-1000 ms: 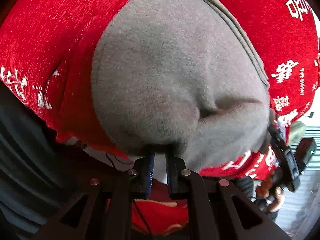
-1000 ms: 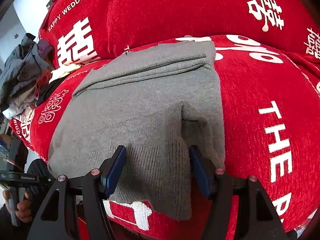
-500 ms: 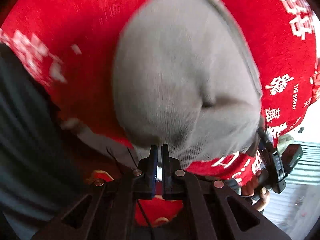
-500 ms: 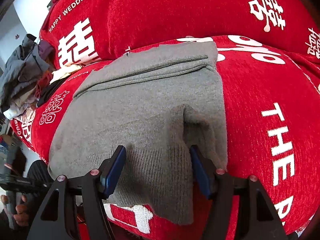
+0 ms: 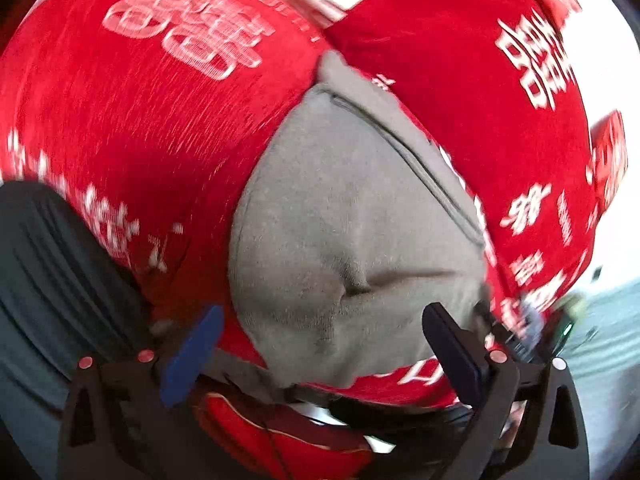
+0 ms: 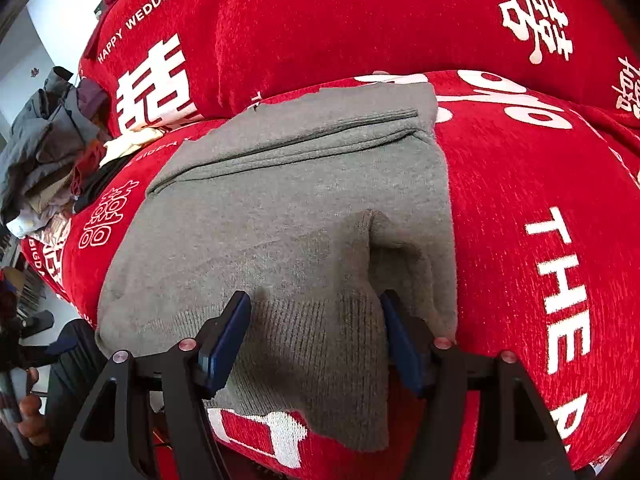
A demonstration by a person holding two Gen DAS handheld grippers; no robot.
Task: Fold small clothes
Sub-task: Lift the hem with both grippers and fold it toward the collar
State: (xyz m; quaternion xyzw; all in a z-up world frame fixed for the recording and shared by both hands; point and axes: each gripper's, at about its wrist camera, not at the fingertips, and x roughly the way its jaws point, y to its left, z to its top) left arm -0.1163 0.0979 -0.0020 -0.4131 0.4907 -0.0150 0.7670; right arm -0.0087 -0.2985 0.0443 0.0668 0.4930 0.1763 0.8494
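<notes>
Left wrist view: blurred, so fine detail is lost.
Left gripper point(image 5: 320, 340): tongs spread wide, nothing between them; the blue finger sits over red cover, the black one at the garment's near right edge.
Grey garment point(image 5: 352, 240): lying folded on the red cover point(image 5: 140, 120), near and centre, a crease running across its near part.
Risk here: I'd judge a close from this spread could grab cover along with the knit, dragging the fold askew.

Right wrist view: sharp.
Right gripper point(image 6: 314, 334): tongs well apart, straddling the ribbed cuff point(image 6: 312, 344) of the garment, clamped on nothing.
Garment position: centre of the cushion, ribbed end hanging over the near edge.
Risk here: the overhanging end could slide off, pulling the stacked layers apart; a pinch may catch one layer only.

Containers: none visible in either view.
Clothes pile point(image 6: 44, 152): loose heap, far left, well apart.
</notes>
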